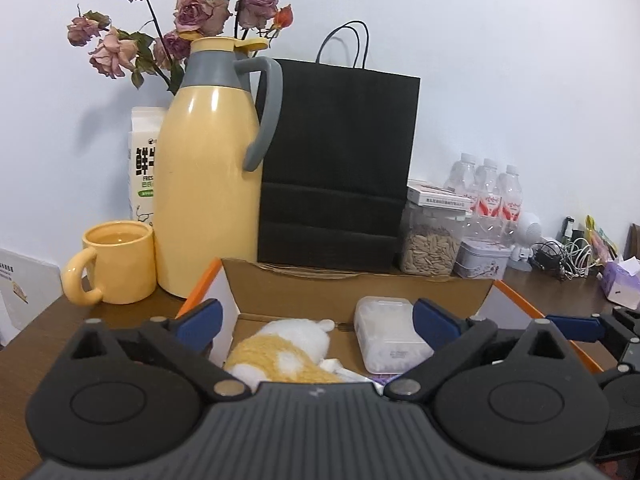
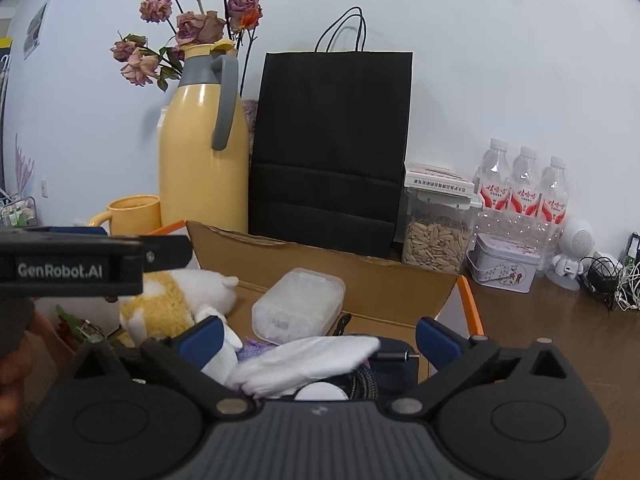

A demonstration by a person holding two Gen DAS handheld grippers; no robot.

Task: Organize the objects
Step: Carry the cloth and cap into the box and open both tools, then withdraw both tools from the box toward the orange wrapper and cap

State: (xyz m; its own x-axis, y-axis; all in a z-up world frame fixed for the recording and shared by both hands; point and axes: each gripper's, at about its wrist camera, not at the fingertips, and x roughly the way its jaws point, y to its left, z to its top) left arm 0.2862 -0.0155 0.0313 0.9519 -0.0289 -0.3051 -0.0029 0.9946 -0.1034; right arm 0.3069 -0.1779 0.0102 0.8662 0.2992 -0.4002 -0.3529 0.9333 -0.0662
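An open cardboard box point(image 1: 360, 292) with orange edges sits on the brown table, just ahead of both grippers. A yellow and white plush toy point(image 1: 276, 348) lies inside on the left, beside a translucent plastic case point(image 1: 390, 336). My left gripper point(image 1: 316, 320) hangs over the box's near side, open, its blue pads wide apart and touching nothing. My right gripper point(image 2: 319, 338) is also open above the box, over a white cloth point(image 2: 308, 360) and a dark cable plug point(image 2: 394, 357). The plush toy point(image 2: 176, 300) and the case point(image 2: 300, 304) lie beyond it. The left gripper point(image 2: 160, 254) juts in from the left.
Behind the box stand a yellow thermos jug point(image 1: 208, 168), a yellow mug point(image 1: 116, 260), a black paper bag point(image 1: 336, 168), a jar of seeds point(image 1: 430, 248), a small tin point(image 1: 482, 260) and water bottles point(image 1: 488, 192). Tangled cables point(image 1: 568, 256) and a tissue pack point(image 1: 620, 284) lie far right.
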